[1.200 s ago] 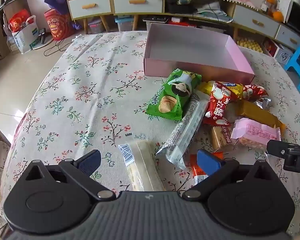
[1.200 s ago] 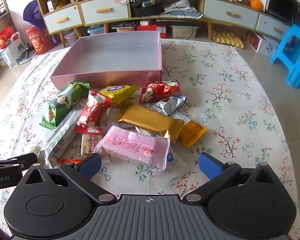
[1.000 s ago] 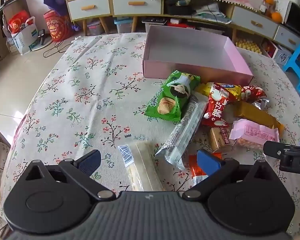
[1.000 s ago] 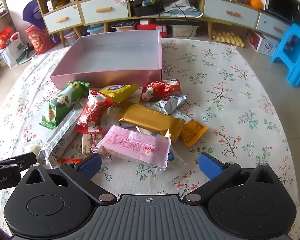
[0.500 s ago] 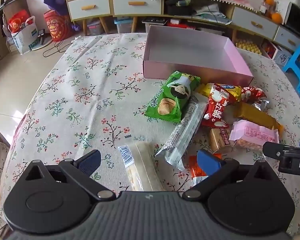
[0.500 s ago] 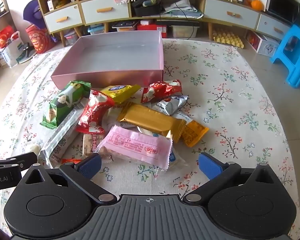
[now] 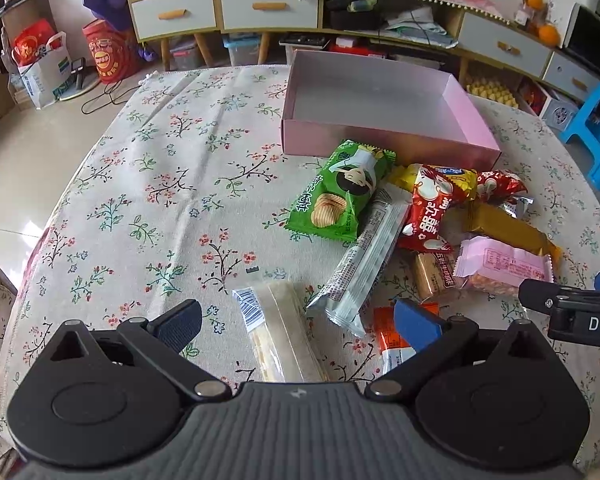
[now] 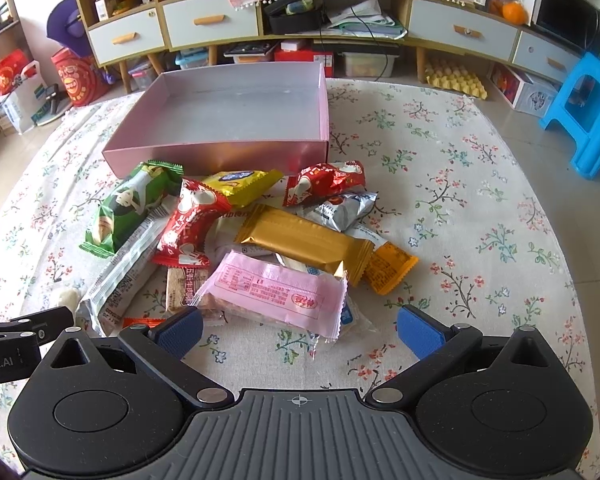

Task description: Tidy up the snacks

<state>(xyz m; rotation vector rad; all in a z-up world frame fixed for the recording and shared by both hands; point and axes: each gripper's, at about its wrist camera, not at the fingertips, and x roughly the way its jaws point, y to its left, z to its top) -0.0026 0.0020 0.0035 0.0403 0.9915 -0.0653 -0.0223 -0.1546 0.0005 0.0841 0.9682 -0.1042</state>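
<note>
An empty pink box (image 7: 380, 100) (image 8: 236, 120) stands at the table's far side. In front of it lies a heap of snacks: a green chip bag (image 7: 340, 196) (image 8: 128, 208), a long silver pack (image 7: 364, 260), red packets (image 8: 188, 224), a gold bar (image 8: 304, 240), a pink packet (image 8: 276, 292) (image 7: 504, 266). A pale sandwich pack (image 7: 280, 332) lies between the fingers of my open left gripper (image 7: 298, 324). My right gripper (image 8: 300, 326) is open just short of the pink packet, holding nothing.
A floral cloth (image 7: 148, 184) covers the table, bare on its left half and on the right (image 8: 480, 220). Low cabinets with drawers (image 8: 208, 24) line the far wall. A blue stool (image 8: 588, 120) stands to the right, bags (image 7: 40, 60) on the floor at left.
Both grippers have stayed almost still, with only a slight drift of view. The snacks and the box have not moved.
</note>
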